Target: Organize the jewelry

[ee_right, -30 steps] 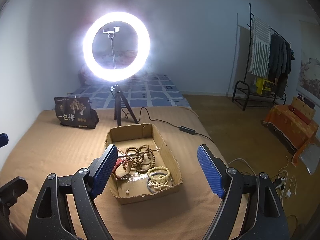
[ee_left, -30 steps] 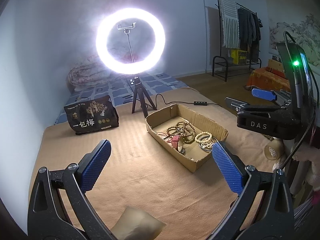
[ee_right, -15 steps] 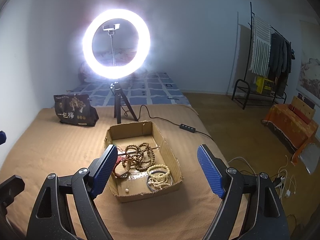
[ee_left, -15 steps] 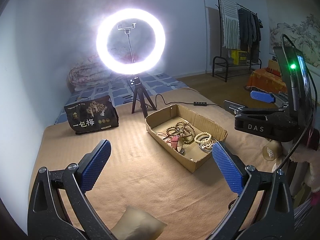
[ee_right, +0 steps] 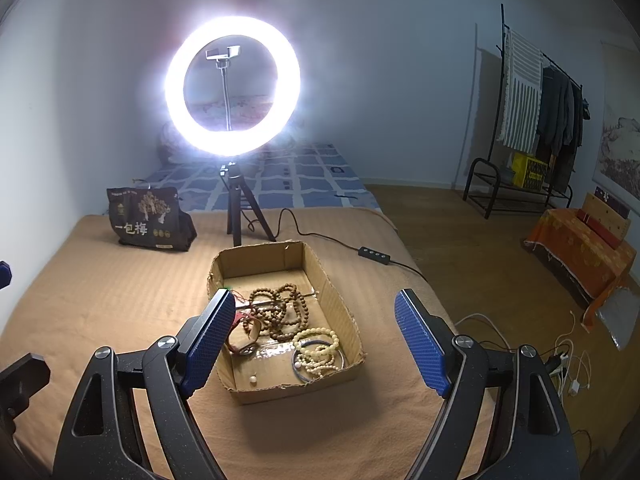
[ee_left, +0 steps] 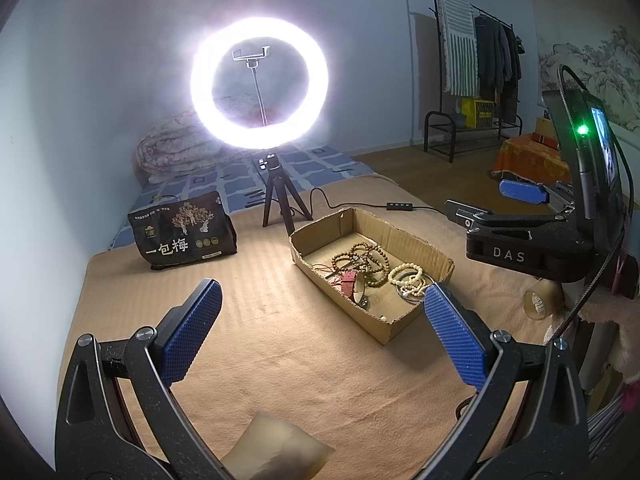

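A shallow cardboard box (ee_right: 336,300) (ee_left: 436,258) lies on the tan blanket. It holds brown bead strands (ee_right: 280,312) (ee_left: 362,258), a cream bead bracelet (ee_right: 318,350) (ee_left: 406,274), a red strap (ee_left: 349,280) (ee_right: 242,338), a thin bangle and a small loose bead (ee_right: 253,379). My left gripper (ee_left: 324,334) is open and empty, above the blanket left of the box. My right gripper (ee_right: 316,344) is open and empty, hovering above the box's near end; it also shows from the side in the left wrist view (ee_left: 516,196).
A lit ring light on a tripod (ee_right: 232,84) stands behind the box, its cable and remote (ee_right: 374,255) running right. A dark snack bag (ee_right: 148,220) stands at the back left. A small tan pouch (ee_left: 276,452) lies near me. The bed edge drops to wood floor on the right.
My right gripper has moved forward and lower over the box, which now looks closer in its view. My left gripper has barely moved.
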The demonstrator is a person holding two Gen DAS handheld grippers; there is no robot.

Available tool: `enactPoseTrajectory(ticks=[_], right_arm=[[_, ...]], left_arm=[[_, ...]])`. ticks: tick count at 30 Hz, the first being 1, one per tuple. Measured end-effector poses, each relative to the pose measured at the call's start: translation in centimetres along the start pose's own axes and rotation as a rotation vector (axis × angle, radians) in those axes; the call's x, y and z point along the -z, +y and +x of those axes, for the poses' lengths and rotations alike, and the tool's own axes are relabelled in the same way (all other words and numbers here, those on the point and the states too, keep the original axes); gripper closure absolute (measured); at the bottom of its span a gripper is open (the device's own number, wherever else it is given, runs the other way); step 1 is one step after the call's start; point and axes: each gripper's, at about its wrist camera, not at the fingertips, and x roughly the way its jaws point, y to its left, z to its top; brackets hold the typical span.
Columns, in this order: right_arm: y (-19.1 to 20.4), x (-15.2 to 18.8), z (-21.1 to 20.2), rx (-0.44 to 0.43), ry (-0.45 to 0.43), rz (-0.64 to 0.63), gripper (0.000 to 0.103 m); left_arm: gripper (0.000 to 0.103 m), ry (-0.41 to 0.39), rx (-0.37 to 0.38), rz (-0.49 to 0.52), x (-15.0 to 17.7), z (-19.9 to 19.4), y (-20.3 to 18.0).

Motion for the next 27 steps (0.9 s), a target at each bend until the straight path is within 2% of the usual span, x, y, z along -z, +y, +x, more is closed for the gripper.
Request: enactPoseTrajectory(ticks=[21,25,27], right_arm=[[0.0,0.34,0.44,-0.008,0.017,-0.008,0.021],[0.15,0.39,0.5,-0.008,0.022,-0.013,0.021],[0.23,0.37,0.6,-0.008,0.024,-0.015,0.021]], left_arm=[[0.0,0.017,0.03,0.02,-0.08,0.02,-0.36],[0.0,0.008,0.029,0.046,0.06,0.01,-0.58],[0.0,-0.007,0.005,0.057,0.13,-0.08,-0.73]])
